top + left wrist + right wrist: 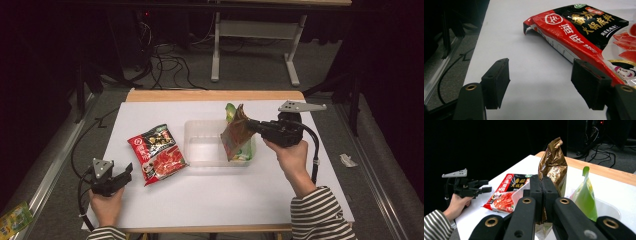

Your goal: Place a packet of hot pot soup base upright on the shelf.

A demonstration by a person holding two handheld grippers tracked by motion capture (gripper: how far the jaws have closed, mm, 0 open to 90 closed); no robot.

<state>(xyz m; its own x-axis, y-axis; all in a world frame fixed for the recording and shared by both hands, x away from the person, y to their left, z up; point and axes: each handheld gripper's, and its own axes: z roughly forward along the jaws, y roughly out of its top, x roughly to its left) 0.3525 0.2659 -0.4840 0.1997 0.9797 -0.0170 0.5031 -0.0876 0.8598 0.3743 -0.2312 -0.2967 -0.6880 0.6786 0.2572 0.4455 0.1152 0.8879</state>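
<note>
My right gripper (252,125) is shut on the upper part of a brown-gold snack pouch (235,135), which hangs over the right end of a clear plastic tub (200,150). In the right gripper view the jaws pinch the brown-gold snack pouch (554,165), with a green pouch (586,195) standing in the clear plastic tub (610,211) behind it. The green pouch (230,111) pokes up at the tub's far right. A red and black sauce packet (157,152) lies flat left of the tub. My left gripper (125,175) rests open near the table's front left; the red and black sauce packet (584,32) lies beyond its right jaw.
The white table top (200,200) has a wooden far edge (215,95). Cables (170,65) and a grey table frame (250,45) stand on the floor behind. A small packet (15,220) lies on the floor at the left.
</note>
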